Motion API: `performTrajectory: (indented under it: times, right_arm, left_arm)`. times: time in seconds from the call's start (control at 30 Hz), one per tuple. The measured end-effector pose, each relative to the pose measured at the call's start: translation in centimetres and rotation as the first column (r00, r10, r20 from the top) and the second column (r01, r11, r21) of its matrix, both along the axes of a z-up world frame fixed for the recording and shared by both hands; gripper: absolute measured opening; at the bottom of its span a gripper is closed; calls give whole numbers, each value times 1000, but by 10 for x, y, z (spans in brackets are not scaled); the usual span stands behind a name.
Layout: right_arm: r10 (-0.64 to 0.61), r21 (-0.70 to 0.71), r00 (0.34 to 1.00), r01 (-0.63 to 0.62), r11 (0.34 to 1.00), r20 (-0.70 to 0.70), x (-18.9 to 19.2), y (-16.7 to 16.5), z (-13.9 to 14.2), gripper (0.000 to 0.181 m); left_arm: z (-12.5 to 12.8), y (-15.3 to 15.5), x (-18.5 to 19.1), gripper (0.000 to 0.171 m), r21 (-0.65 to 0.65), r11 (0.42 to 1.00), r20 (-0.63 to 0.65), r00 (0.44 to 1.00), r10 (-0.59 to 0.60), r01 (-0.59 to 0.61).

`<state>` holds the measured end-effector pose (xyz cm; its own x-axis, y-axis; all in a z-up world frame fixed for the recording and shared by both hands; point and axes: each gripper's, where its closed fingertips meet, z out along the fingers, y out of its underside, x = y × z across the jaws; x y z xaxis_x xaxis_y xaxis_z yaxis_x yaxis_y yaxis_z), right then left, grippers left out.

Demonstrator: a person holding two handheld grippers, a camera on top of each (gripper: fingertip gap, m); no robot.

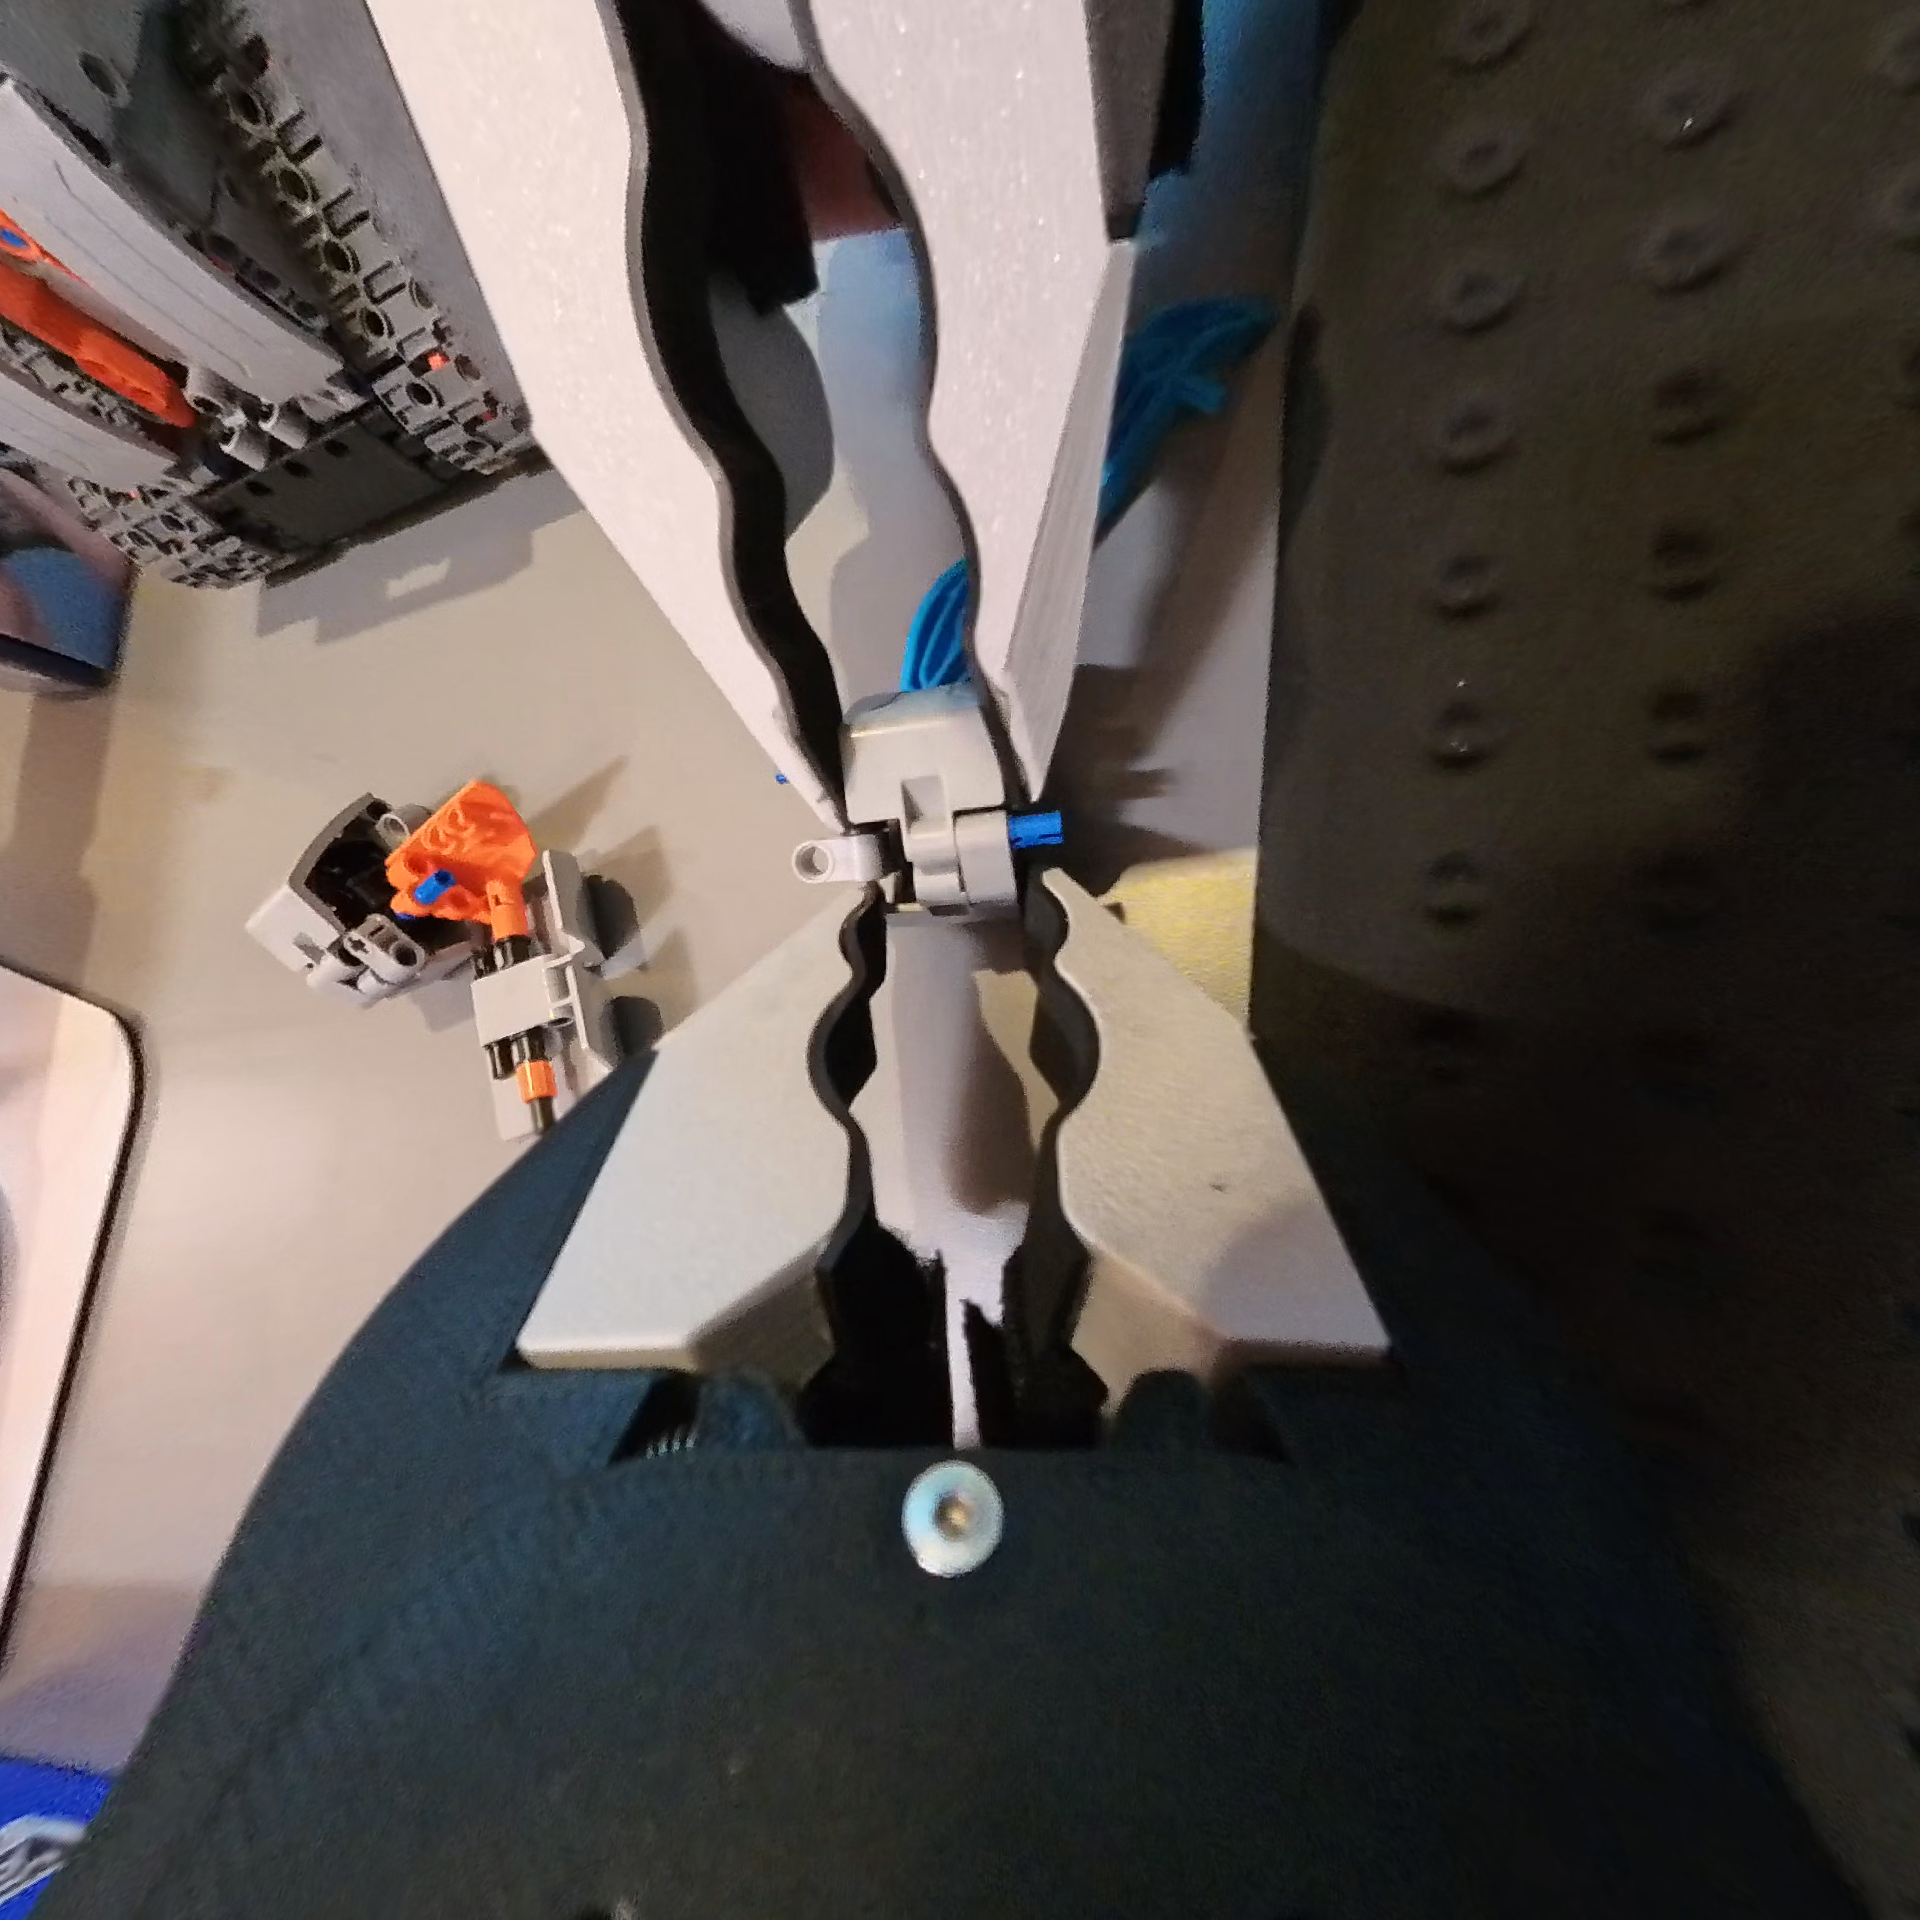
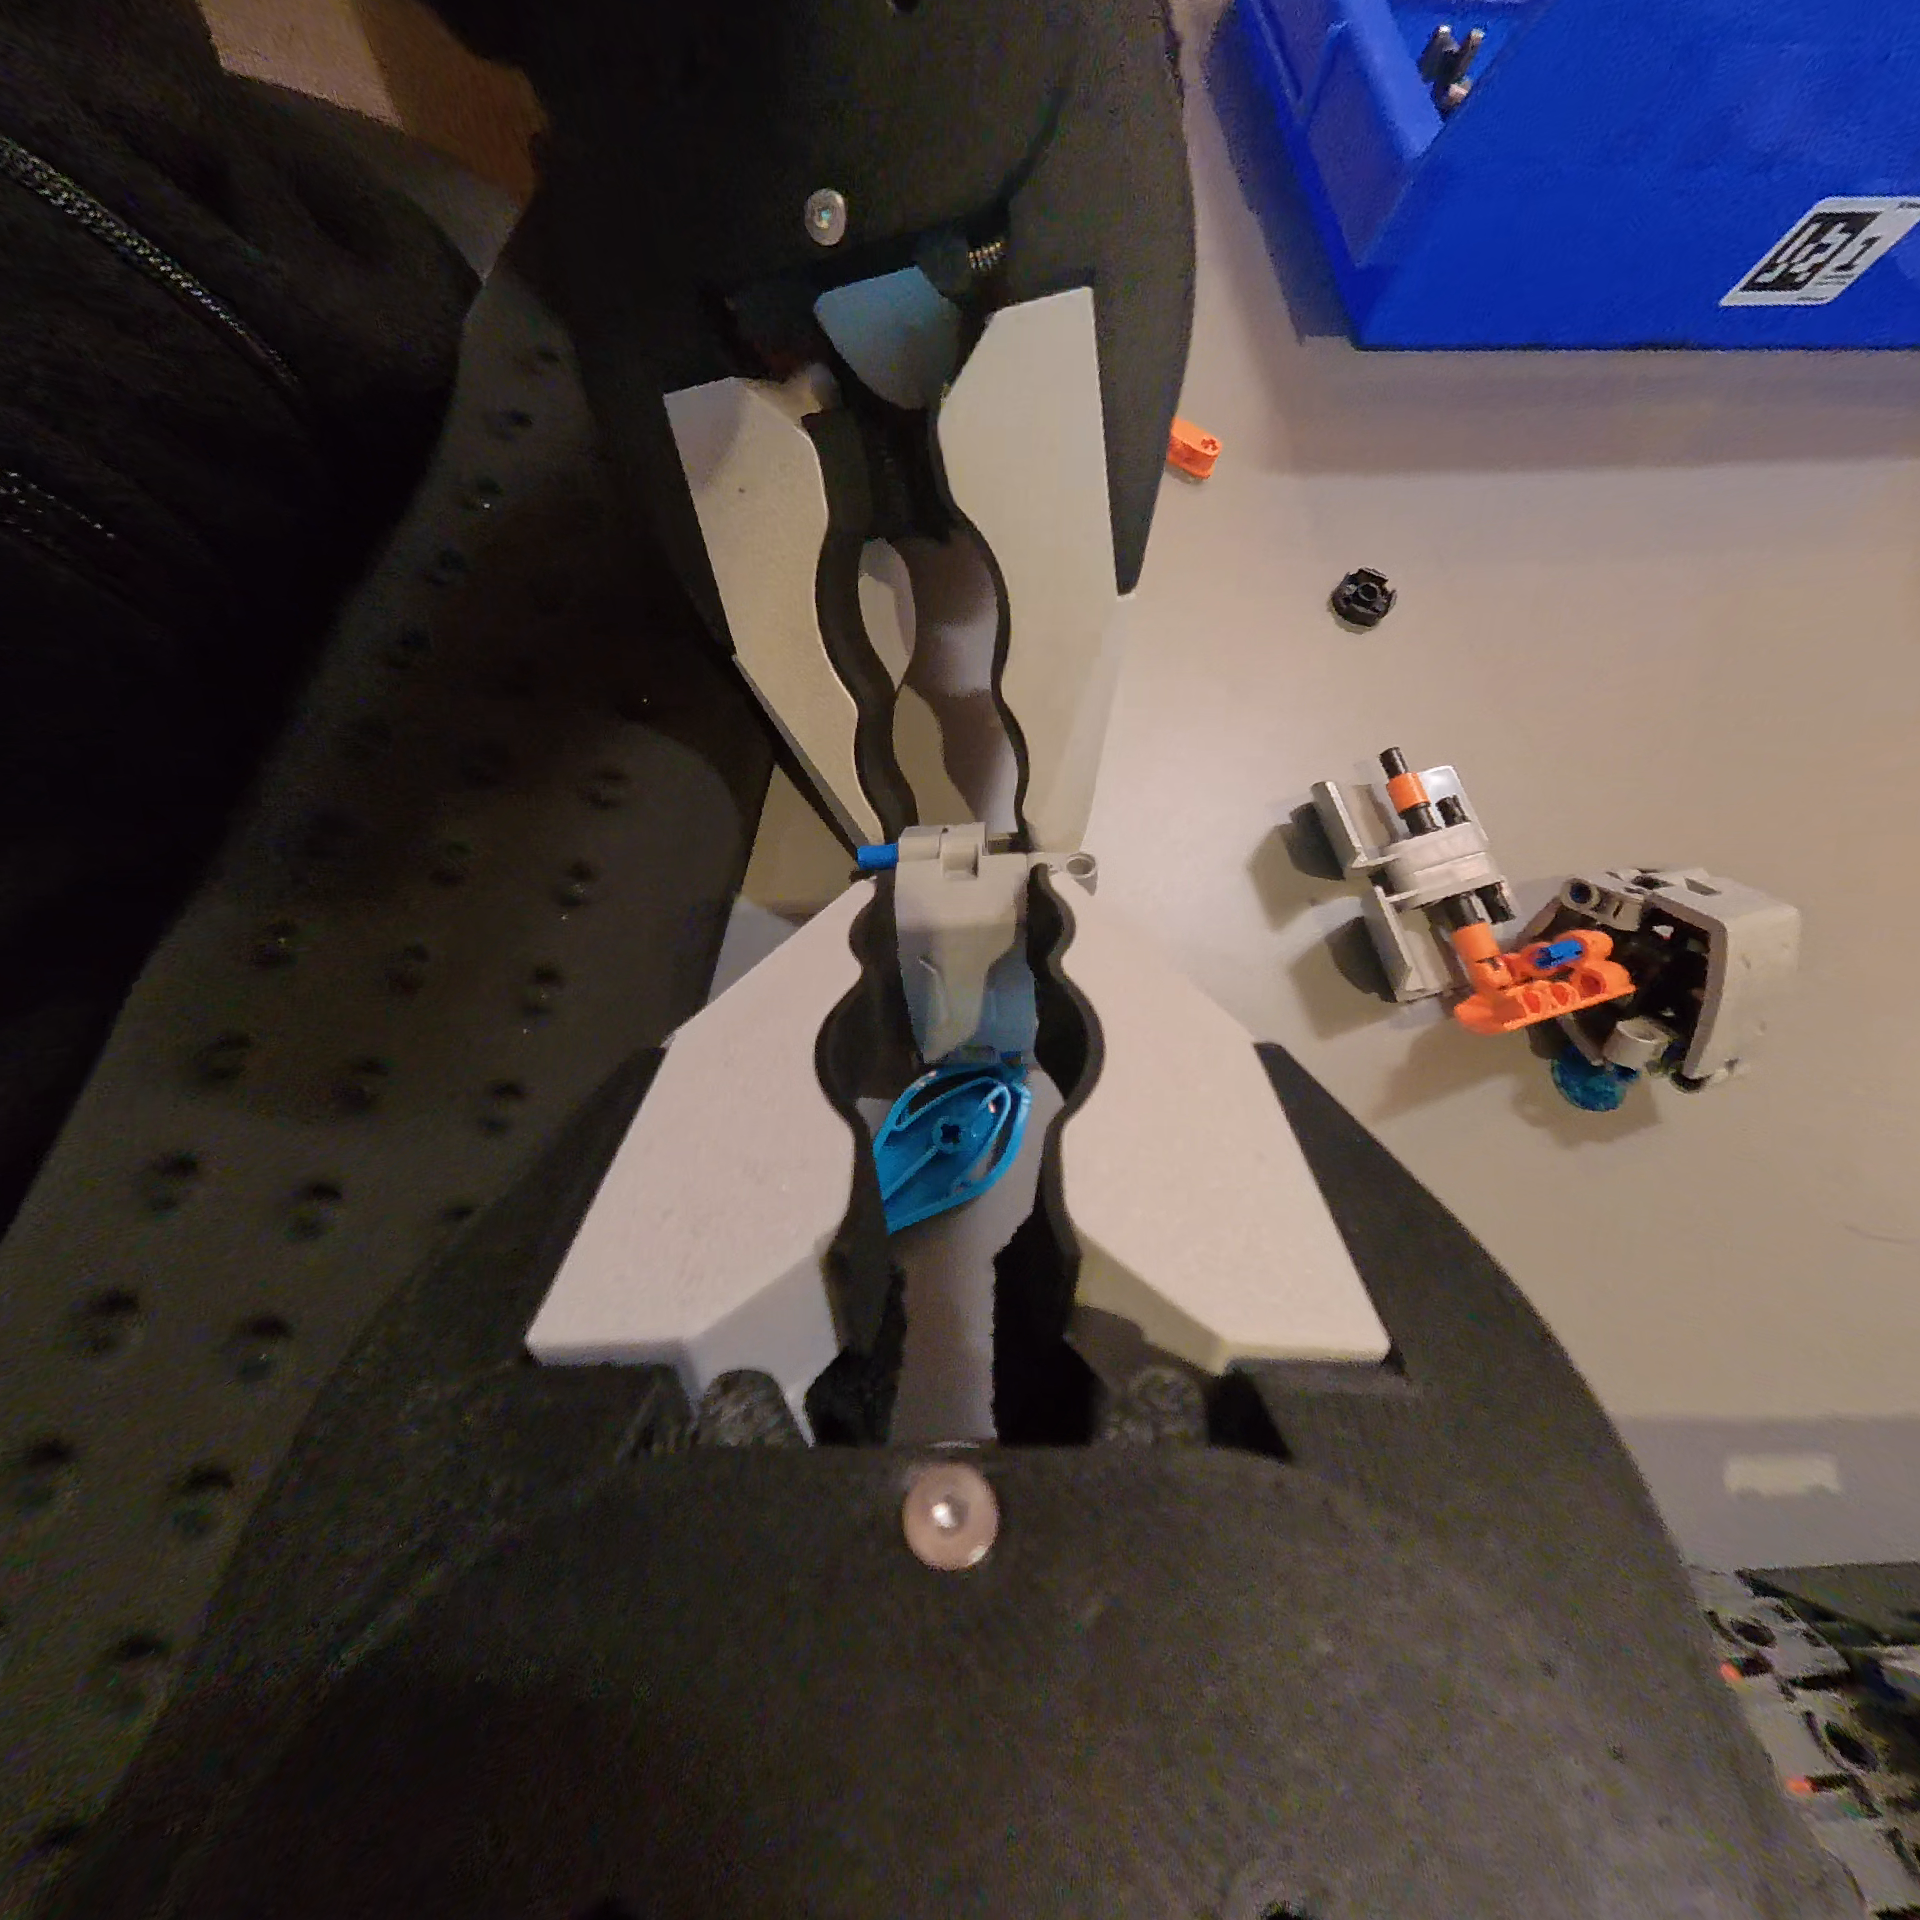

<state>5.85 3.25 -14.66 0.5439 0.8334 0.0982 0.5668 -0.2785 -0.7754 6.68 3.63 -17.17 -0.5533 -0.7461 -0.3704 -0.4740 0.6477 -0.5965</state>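
Item: grey brick assembly [image 2: 961, 935], blue wheel part at base, held above table [image 2: 1455, 1299].
Right gripper [image 2: 951, 914]: clamped on body.
Left gripper [image 1: 951, 894]: pinching hinge end, tip to tip.
Second grey-orange assembly [image 2: 1538, 935]: mid-table, apart.

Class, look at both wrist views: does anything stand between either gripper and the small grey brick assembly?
Nothing visible does. The left gripper and the right gripper meet tip to tip, both closed directly on the grey brick assembly.
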Motion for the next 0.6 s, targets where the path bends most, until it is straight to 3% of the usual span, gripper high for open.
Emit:
performTrajectory:
  times: [0.3, 0.4, 0.47, 0.6]
  right_arm:
    - [-78, -57, 993, 73, 996, -90, 6, 8, 1, 22]
    - [-81, -19, 995, 80, 997, -53, 7, 9, 2, 22]
    - [-92, -29, 992, 90, 996, -81, 8, 11, 4, 22]
    - [-111, 3, 988, 112, 994, -107, 11, 14, 14, 22]
  left_arm:
    - [0, 0, 2, 22, 143, 989, 43, 998, -50, 43]
    - [0, 4, 3, 23, 94, 995, 42, 999, -31, 27]
    - [2, 6, 2, 23, 124, 992, 58, 998, -27, 20]
    - [10, 16, 2, 23, 65, 998, 89, 996, 20, -26]
